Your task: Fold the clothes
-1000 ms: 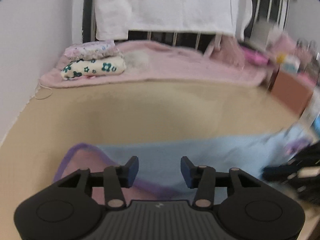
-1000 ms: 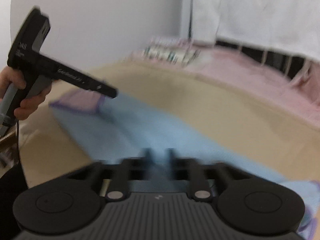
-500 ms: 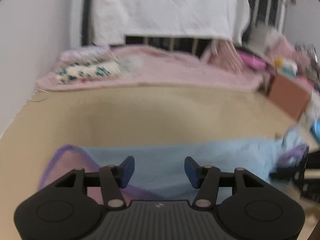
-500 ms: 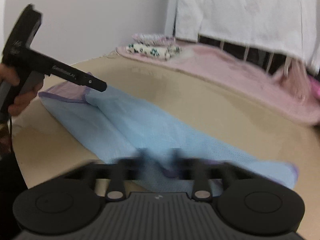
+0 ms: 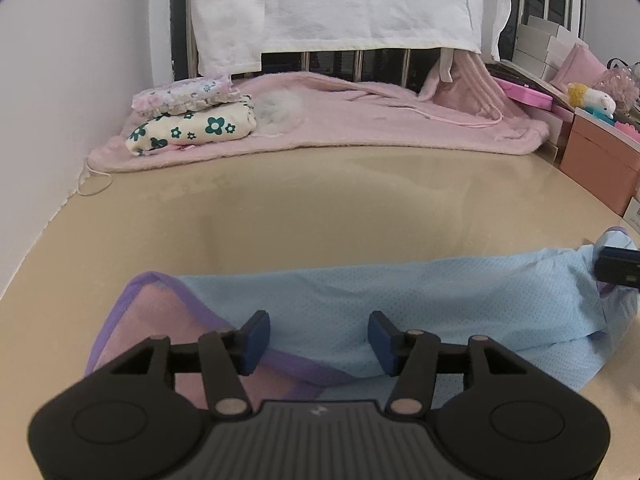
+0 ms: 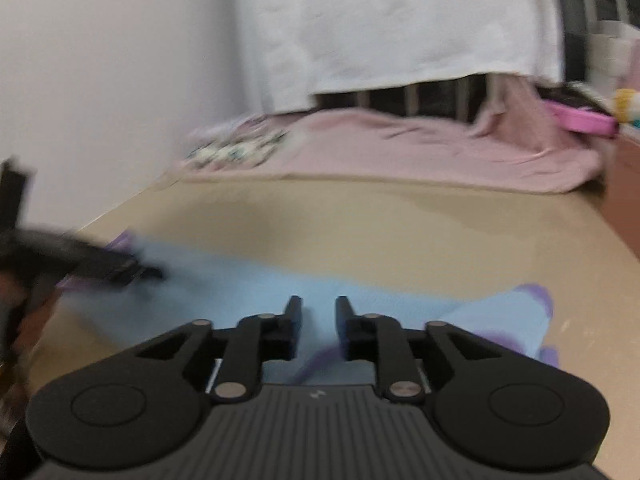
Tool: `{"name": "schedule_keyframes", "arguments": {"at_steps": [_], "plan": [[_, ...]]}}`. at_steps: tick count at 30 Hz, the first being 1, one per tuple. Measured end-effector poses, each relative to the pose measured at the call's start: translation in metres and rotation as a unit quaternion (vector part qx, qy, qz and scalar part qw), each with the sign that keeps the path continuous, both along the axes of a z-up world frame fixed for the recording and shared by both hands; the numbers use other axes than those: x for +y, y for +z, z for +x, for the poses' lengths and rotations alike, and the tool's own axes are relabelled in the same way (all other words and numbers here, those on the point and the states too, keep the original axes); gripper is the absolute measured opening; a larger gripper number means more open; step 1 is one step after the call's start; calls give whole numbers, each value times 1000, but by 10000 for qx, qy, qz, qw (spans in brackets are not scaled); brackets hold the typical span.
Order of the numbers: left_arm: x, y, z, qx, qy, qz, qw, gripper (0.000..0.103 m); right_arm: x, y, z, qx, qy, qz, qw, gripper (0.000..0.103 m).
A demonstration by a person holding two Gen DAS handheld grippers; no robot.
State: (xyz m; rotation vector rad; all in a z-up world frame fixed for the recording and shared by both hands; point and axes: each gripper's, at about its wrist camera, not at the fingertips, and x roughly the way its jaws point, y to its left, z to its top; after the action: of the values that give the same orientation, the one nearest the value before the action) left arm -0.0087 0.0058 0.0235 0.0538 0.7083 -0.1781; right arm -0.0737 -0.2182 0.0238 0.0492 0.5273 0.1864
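Note:
A light blue mesh garment (image 5: 400, 304) with purple trim and a pink inner side lies stretched across the beige table (image 5: 320, 208). It also shows in the right wrist view (image 6: 248, 300). My left gripper (image 5: 318, 336) is open and empty, just above the garment's near left part by the purple hem. My right gripper (image 6: 318, 320) hovers over the garment's right end, jaws narrowly apart with nothing between them. One right fingertip (image 5: 616, 266) shows at the garment's far right end. The left gripper appears blurred at the left of the right wrist view (image 6: 120, 268).
A pink blanket (image 5: 360, 120) lies along the table's back with folded floral clothes (image 5: 192, 124) stacked on it at the left. A white towel (image 5: 340, 4) hangs on a rail behind. Boxes and toys (image 5: 592, 148) stand at the right. A wall runs along the left.
My left gripper's jaws have opened wider. My right gripper has let go of the garment's right end, opened slightly and swung right. The garment now lies flatter on the table.

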Motion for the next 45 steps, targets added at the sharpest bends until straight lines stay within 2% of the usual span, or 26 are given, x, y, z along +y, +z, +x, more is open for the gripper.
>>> {"name": "schedule_keyframes", "arguments": {"at_steps": [5, 8, 10, 12, 14, 16, 19, 22, 23, 24, 26, 29, 30, 32, 34, 39, 41, 43, 45], "plan": [[2, -1, -2, -35, -29, -28, 10000, 56, -12, -22, 5, 210, -1077, -590, 9922, 27], [1, -1, -1, -23, -23, -5, 10000, 59, -47, -21, -9, 195, -1771, -31, 9840, 29], [-1, -1, 0, -22, -23, 22, 10000, 60, -61, -15, -18, 148, -1862, 288, 9820, 29], [-1, -1, 0, -12, -19, 18, 10000, 61, -63, -6, -24, -43, -1817, 400, 9825, 30], [0, 0, 0, -2, -15, 18, 10000, 61, -56, 1, -14, -104, -1655, 196, 9860, 32], [-1, 0, 1, 7, -11, 21, 10000, 61, -51, -3, 4, -21, -1716, -104, 9851, 32], [-1, 0, 1, 19, -4, 29, 10000, 61, -51, -20, 31, 575, -2164, -698, 9721, 31], [-2, 1, 3, 46, 13, 25, 10000, 62, -65, -17, 10, 395, -2406, -373, 9691, 32], [0, 1, 3, 58, 37, -29, 10000, 62, -70, -15, 2, 322, -2476, -235, 9680, 36], [1, 2, 3, 71, 61, -84, 9999, 62, -74, -9, -9, 186, -2546, -134, 9668, 40], [3, 3, 3, 95, 110, -192, 9997, 61, -80, 1, -24, 117, -2600, 13, 9655, 56], [6, 7, -1, 24, 226, -250, 9994, 61, -89, 0, -26, 226, -2478, 377, 9678, 57], [6, 10, -5, -73, 282, -223, 9993, 61, -91, -2, -25, 272, -2447, 456, 9681, 56], [8, 15, -15, -161, 331, -204, 9991, 61, -88, -11, -18, 425, -2526, 244, 9663, 54], [10, 18, -25, -187, 327, -225, 9990, 62, -82, -17, -14, 536, -2483, 72, 9672, 47], [9, 6, -29, -150, 409, 17, 9990, 64, -68, -21, -15, 449, -2304, -263, 9717, 39], [9, 1, -30, -170, 487, 63, 9987, 64, -68, -21, -15, 430, -2198, -141, 9745, 23], [10, 5, -32, -247, 561, -64, 9981, 64, -66, -20, -14, 410, -2156, -146, 9755, 22], [9, 10, -35, -346, 588, -206, 9975, 64, -68, -19, -16, 368, -2157, -49, 9758, 15]]}}
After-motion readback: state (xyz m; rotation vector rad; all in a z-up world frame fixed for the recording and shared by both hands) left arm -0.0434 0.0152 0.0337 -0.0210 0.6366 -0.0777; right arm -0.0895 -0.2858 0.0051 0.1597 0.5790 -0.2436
